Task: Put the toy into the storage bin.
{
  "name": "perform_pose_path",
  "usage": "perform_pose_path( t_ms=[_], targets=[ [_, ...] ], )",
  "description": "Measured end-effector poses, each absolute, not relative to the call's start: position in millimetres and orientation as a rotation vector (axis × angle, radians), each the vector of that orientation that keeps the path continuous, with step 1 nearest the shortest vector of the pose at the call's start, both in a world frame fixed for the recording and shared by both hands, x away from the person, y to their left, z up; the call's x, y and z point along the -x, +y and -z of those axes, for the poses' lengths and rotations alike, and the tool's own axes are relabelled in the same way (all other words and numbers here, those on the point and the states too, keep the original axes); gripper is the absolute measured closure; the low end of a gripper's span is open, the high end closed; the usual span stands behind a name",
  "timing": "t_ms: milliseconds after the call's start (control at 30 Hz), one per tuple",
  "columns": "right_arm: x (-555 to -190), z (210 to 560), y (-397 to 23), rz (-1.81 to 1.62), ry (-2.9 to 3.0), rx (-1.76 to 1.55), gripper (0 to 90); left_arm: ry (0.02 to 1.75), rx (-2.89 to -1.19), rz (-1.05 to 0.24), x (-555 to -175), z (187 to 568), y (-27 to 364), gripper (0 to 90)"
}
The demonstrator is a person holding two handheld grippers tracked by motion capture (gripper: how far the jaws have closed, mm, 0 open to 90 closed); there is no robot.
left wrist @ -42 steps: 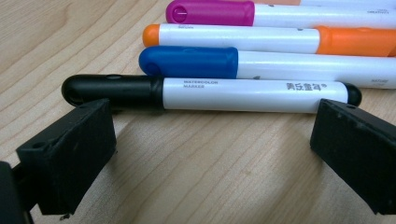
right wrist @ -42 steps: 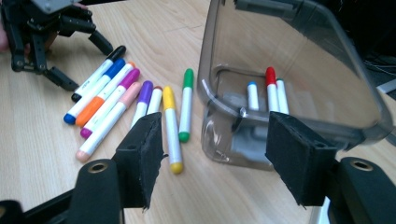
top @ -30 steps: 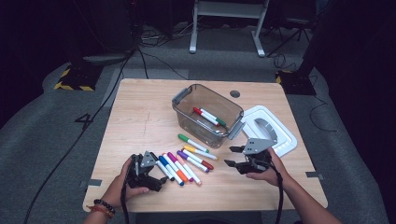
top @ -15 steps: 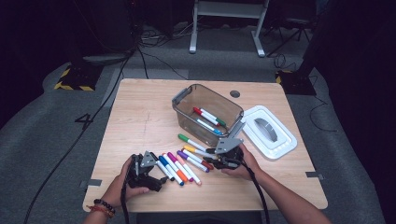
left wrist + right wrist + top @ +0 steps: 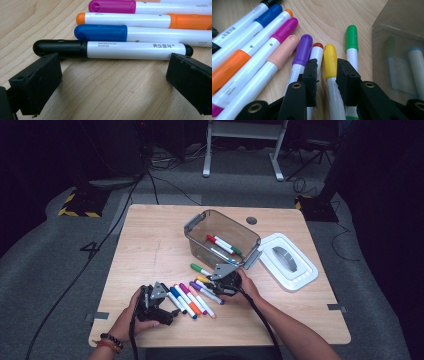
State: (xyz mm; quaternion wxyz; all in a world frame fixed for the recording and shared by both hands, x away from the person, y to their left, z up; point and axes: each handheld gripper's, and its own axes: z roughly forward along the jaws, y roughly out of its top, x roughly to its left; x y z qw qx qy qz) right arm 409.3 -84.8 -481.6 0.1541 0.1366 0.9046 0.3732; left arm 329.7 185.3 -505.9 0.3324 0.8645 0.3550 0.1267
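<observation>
Now the right claw [image 5: 326, 68] has just been closing and pinches the yellow marker [image 5: 330, 61] by its barrel just below the cap, among the loose markers on the worktop [image 5: 150, 245] beside the clear bin [image 5: 222, 237]; light, stiff and smooth plastic, it could twist in a weak pinch; the left claw [image 5: 112, 72] stands spread before the black marker [image 5: 112, 49].
</observation>
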Motion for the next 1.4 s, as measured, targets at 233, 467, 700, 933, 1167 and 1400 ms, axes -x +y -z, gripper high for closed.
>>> perform_pose_path(
  t_ms=[233, 467, 700, 933, 1167, 1400],
  targets=[
    [-418, 489, -86, -1.049, 2.607, -0.456, 71.9, 0.928, -2.258, -0.33, -330, 506, 185, 0.5],
    [-421, 493, -86, -1.058, 2.663, -0.47, 71.2, 0.929, -2.258, -0.33, -330, 506, 185, 0.6],
    [-421, 492, -95, -1.066, 2.698, -0.497, 74.0, 0.933, -2.259, -0.333, -329, 506, 185, 0.6],
    [-409, 489, -113, -1.032, 2.738, -0.489, 74.0, 0.933, -2.258, -0.332, -329, 506, 185, 0.6],
    [-398, 486, -142, -0.989, 2.788, -0.478, 73.9, 0.934, -2.259, -0.333, -329, 506, 185, 0.6],
    [-385, 485, -188, -0.981, 2.807, -0.516, 73.9, 0.935, -2.258, -0.332, -329, 506, 185, 0.6]
  ],
)
